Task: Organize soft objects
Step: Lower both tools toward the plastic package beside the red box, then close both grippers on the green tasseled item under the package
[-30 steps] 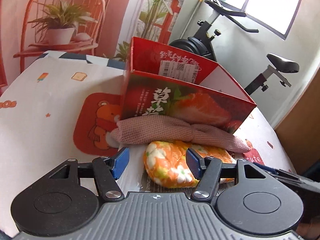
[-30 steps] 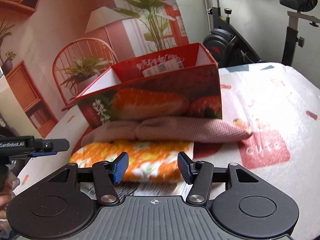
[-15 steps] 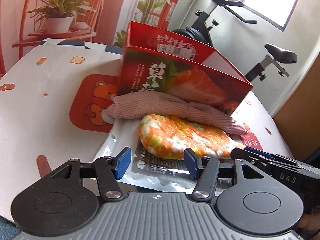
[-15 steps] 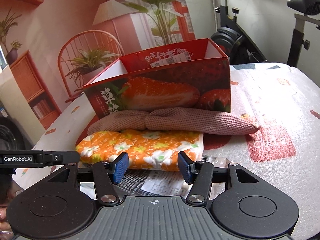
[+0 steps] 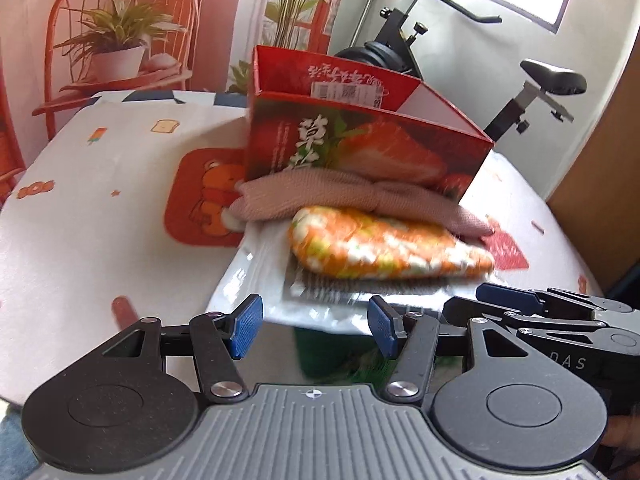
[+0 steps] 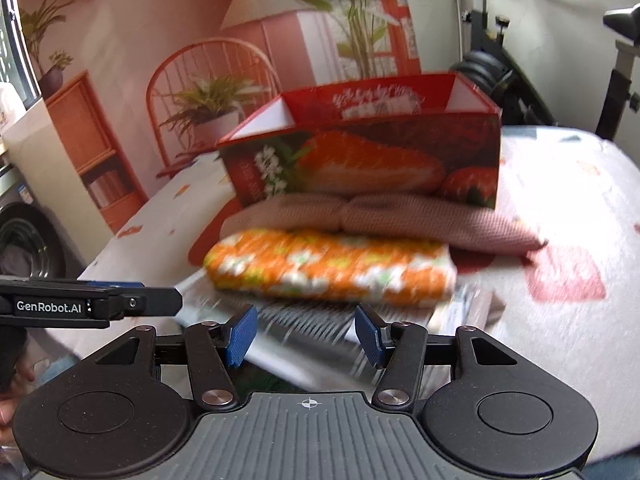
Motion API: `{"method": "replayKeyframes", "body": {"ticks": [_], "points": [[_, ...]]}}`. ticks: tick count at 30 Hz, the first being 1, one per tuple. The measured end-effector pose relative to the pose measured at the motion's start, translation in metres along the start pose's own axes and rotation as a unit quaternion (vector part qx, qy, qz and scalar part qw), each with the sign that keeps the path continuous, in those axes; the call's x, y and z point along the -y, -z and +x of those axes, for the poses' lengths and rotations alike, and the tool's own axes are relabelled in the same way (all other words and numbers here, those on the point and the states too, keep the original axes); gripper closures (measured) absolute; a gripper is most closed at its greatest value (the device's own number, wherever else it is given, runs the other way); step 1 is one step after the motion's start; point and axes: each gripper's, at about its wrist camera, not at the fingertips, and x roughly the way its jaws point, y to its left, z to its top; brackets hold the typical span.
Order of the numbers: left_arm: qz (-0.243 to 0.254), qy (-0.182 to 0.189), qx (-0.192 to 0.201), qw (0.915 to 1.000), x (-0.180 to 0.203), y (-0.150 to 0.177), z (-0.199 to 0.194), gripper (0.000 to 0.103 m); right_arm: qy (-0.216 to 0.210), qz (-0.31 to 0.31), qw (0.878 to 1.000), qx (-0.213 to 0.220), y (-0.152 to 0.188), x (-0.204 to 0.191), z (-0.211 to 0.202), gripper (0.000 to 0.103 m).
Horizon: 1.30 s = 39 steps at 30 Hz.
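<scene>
An orange floral folded cloth (image 5: pixel 384 244) (image 6: pixel 328 268) lies on a clear plastic packet (image 5: pixel 280 292) (image 6: pixel 304 320) at the table's near edge. A pink knitted cloth (image 5: pixel 344 200) (image 6: pixel 380 220) lies behind it, against an open red strawberry box (image 5: pixel 360 148) (image 6: pixel 360 160). My left gripper (image 5: pixel 314 328) is open and empty, just short of the packet's near edge. My right gripper (image 6: pixel 306 334) is open and empty, at the packet's near edge. Each gripper shows at the side of the other's view.
The table has a white patterned cover (image 5: pixel 100 200) with an orange bear patch (image 5: pixel 204 200). An exercise bike (image 5: pixel 440 40) stands behind the table. A wall mural with a chair and plants (image 6: pixel 208 92) is at the back. A washing machine (image 6: pixel 24 232) stands at the left.
Both grippers have pulled back toward the table's near edge, still open. The cloths now lie farther ahead and the plastic packet shows in front of them.
</scene>
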Motion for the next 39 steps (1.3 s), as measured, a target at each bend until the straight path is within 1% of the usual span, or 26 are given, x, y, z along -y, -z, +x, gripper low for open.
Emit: {"method": "replayKeyframes", "body": {"ticks": [2, 5, 8, 13, 18, 23, 25, 27, 28, 30, 33, 39], "points": [[-0.003, -0.002, -0.005, 1.0, -0.005, 0.005, -0.004, 0.043, -0.003, 0.0, 1.0, -0.012, 0.005, -0.005, -0.002, 0.052], [-0.023, -0.001, -0.014, 0.9996, -0.015, 0.011, -0.006, 0.043, -0.003, -0.002, 1.0, -0.026, 0.012, -0.012, -0.007, 0.052], [-0.037, 0.005, -0.012, 0.9992, -0.02, 0.011, -0.009, 0.043, -0.002, 0.004, 0.999, -0.042, 0.017, -0.014, -0.009, 0.052], [-0.033, 0.005, -0.01, 0.9994, -0.016, 0.012, -0.013, 0.043, -0.001, 0.004, 0.999, -0.052, 0.02, -0.019, -0.014, 0.052], [-0.043, 0.01, -0.01, 0.999, -0.022, 0.015, -0.014, 0.043, -0.002, -0.007, 0.998, -0.06, 0.022, -0.025, -0.016, 0.052], [-0.041, 0.018, -0.024, 0.9987, -0.023, 0.018, -0.005, 0.043, -0.009, -0.009, 0.997, -0.07, 0.024, -0.025, -0.005, 0.052], [-0.038, 0.02, -0.036, 0.9984, -0.022, 0.02, 0.002, 0.045, -0.01, -0.011, 0.997, -0.076, 0.025, -0.023, 0.003, 0.052], [-0.035, 0.025, -0.047, 0.998, -0.023, 0.02, 0.008, 0.054, -0.011, -0.015, 0.996, -0.085, 0.025, -0.023, 0.012, 0.056], [-0.035, 0.029, -0.051, 0.9977, -0.023, 0.019, 0.011, 0.056, -0.011, -0.019, 0.996, -0.088, 0.024, -0.023, 0.016, 0.058], [-0.035, 0.045, -0.052, 0.997, -0.023, 0.017, 0.015, 0.058, -0.015, -0.027, 0.996, -0.088, 0.023, -0.025, 0.022, 0.061], [-0.029, 0.068, -0.053, 0.9959, -0.021, 0.014, 0.021, 0.058, -0.019, -0.044, 0.996, -0.081, 0.021, -0.028, 0.028, 0.061], [-0.03, 0.08, -0.067, 0.9941, -0.02, 0.008, 0.039, 0.058, -0.032, -0.094, 0.993, -0.07, 0.02, -0.041, 0.037, 0.062]]}}
